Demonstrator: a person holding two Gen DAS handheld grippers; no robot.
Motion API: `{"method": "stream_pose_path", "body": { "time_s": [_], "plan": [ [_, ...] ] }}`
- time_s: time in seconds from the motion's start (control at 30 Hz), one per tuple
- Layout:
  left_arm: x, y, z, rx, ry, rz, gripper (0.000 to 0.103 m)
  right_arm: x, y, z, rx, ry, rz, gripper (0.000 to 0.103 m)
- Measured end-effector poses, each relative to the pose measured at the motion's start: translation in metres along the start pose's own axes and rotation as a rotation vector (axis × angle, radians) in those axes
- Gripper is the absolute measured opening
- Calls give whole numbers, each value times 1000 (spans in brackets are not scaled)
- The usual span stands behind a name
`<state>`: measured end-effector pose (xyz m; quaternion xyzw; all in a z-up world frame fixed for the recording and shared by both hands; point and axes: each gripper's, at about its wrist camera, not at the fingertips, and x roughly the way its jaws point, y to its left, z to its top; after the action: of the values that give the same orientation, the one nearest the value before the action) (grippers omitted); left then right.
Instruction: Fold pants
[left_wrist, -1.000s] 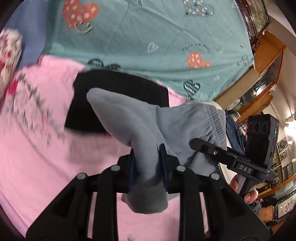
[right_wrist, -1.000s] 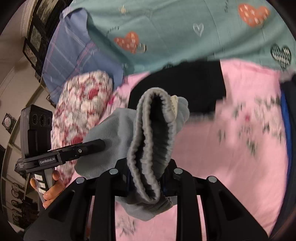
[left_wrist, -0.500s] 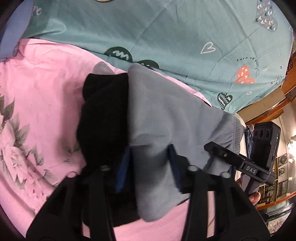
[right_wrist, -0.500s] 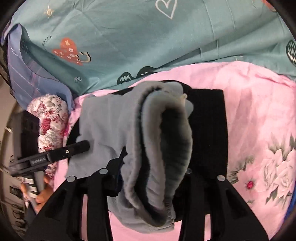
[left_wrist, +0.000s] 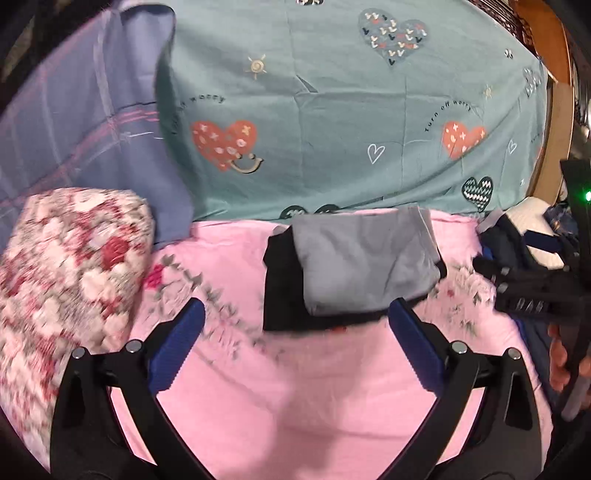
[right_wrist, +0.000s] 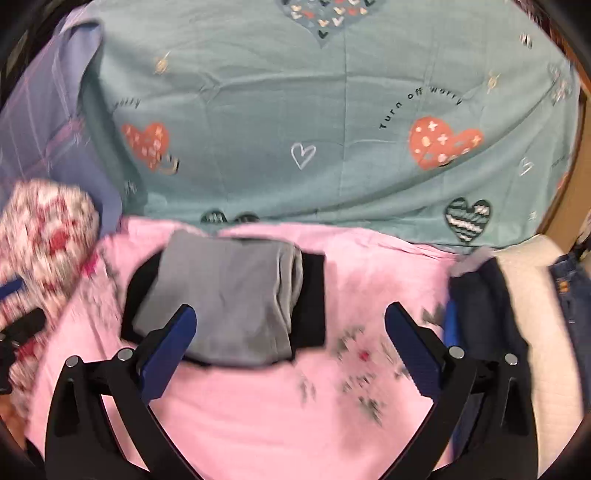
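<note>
A bed fills both views, spread with a pink flowered sheet (left_wrist: 332, 398) at the near side and a teal quilt (left_wrist: 332, 110) printed with hearts at the far side; a purple checked cloth (left_wrist: 74, 129) and a red-and-white flowered cushion (left_wrist: 62, 266) lie to the left, and wooden furniture edges the room at the far right. The change is plain: half a second ago both grippers were clamped on the grey pants, and now the left gripper (left_wrist: 295, 343) and the right gripper (right_wrist: 291, 347) both stand wide open and empty, drawn back toward the near side of the bed. The grey pants (left_wrist: 365, 258) lie folded in a compact bundle on top of a folded black garment (left_wrist: 280, 280), which rests on the pink sheet just short of the quilt's edge. In the right wrist view the bundle sits just beyond the left-hand one of that gripper's fingers (right_wrist: 170, 350), with no contact that I can make out. This pair looks finished and stacked. To the right a heap of dark clothes (right_wrist: 487, 306) and blue jeans (right_wrist: 570, 295) waits, probably the next to be folded.
</note>
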<state>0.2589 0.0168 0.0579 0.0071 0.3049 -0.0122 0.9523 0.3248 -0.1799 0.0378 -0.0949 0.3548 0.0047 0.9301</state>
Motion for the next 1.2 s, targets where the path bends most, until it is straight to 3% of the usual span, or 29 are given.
{"method": "stream_pose_path", "body": {
  "time_s": [0.07,0.23,0.3,0.4,0.6,0.77,1.2],
  "plan": [
    [-15,-10,-30,-41,12,1,101,-17,6,-46,8,-25,-75,102],
    [-8,-19,-67,-106,8,-56,101,-31,-2,-129,152,-77,-22,102],
    [3,-24,-76,-99,-20,-5,101,-27,1,-133,150,-85,-32,102],
    [27,-32,-88,-64,9,53,101,-28,5,-137,125,-108,-65,102],
    [48,-28,-108,-95,66,31,101,-14,9,-153,123,-104,-102,102],
    [49,-27,-112,-108,56,37,101,0,7,-158,140,-49,-100,102],
    [53,-22,-114,-135,72,12,101,0,8,-158,127,-46,-93,102]
  ]
}}
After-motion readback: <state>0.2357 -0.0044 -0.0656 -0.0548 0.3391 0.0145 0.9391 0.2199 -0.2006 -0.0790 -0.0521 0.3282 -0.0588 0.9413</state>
